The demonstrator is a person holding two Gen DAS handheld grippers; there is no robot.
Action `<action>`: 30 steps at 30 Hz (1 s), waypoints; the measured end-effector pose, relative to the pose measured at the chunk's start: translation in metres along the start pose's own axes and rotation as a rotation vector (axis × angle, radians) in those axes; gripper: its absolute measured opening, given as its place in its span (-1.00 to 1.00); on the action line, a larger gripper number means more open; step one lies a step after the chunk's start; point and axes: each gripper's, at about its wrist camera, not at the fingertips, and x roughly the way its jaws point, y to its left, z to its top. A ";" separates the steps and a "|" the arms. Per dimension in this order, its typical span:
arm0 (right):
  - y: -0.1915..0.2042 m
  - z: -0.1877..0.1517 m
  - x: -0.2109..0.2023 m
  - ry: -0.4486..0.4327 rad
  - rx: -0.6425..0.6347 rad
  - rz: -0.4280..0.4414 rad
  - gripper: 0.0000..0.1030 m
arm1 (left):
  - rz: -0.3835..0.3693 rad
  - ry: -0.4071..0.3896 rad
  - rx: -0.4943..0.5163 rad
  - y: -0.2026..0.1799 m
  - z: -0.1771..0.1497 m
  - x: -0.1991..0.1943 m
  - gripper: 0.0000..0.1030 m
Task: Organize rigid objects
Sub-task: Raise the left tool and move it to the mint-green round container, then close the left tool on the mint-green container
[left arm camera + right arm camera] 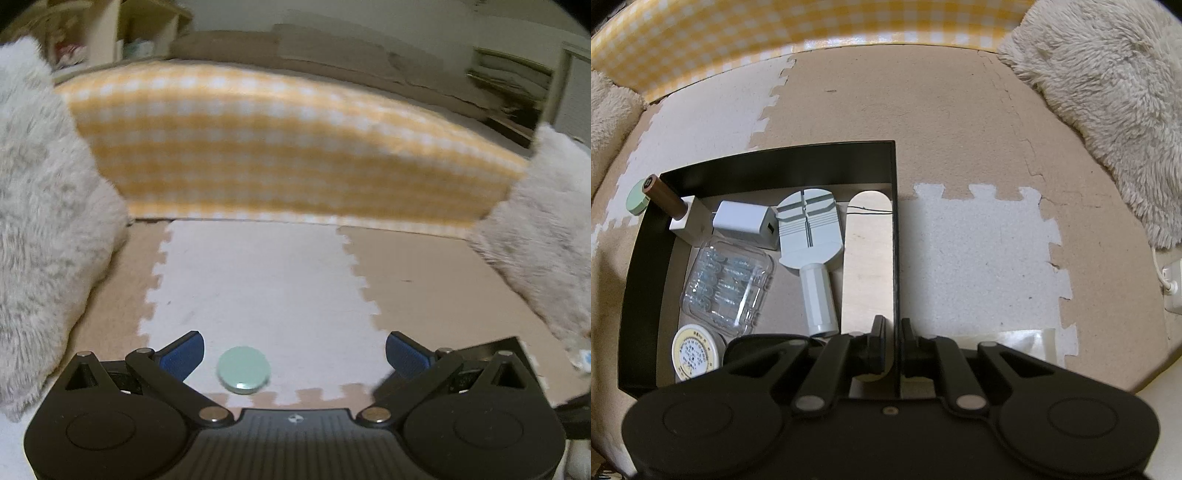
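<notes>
The tray (757, 158), black-walled and square, sits on the foam floor mat (979, 258), and my right gripper (894, 339) is pinched almost shut on its right wall, one finger inside and one outside. That wall runs straight away from me in the right wrist view.

Inside the tray lie several rigid things. A pale blue tool (812, 243) with a slotted head lies with its long axis roughly parallel to the gripped wall, its round handle pointing toward me and its head toward the far wall. Left of its head is a white charger (746, 225), and left of that a white block (690, 221) holding a brown tube (663, 195); the tube leans up and to the left, its tip over the tray's left wall. Nearer me is a clear case (727, 288), and at the near left corner a round tin (696, 350) with a printed lid. A long light strip with rounded ends (868, 258) lies against the gripped wall, its axis along it.

A mint-green disc (636, 197) lies flat on the mat just outside the tray's far left corner. In the left wrist view that disc (243, 369) sits between the fingers of my left gripper (295, 356), nearer the left finger and touching neither; the gripper is wide open and holds nothing.

A yellow checked cloth (288, 147) and fluffy rugs (44, 203) border the mat.
</notes>
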 end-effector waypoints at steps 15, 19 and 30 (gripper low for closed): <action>0.001 0.000 0.000 0.001 -0.007 -0.005 -0.82 | 0.038 0.066 0.022 0.027 -0.045 0.072 1.00; 0.002 0.001 0.000 0.001 -0.006 -0.005 -0.82 | 0.059 0.053 0.046 0.027 -0.050 0.079 0.99; 0.002 0.001 0.000 0.001 -0.006 -0.005 -0.82 | 0.083 0.044 0.135 0.022 -0.053 0.094 0.16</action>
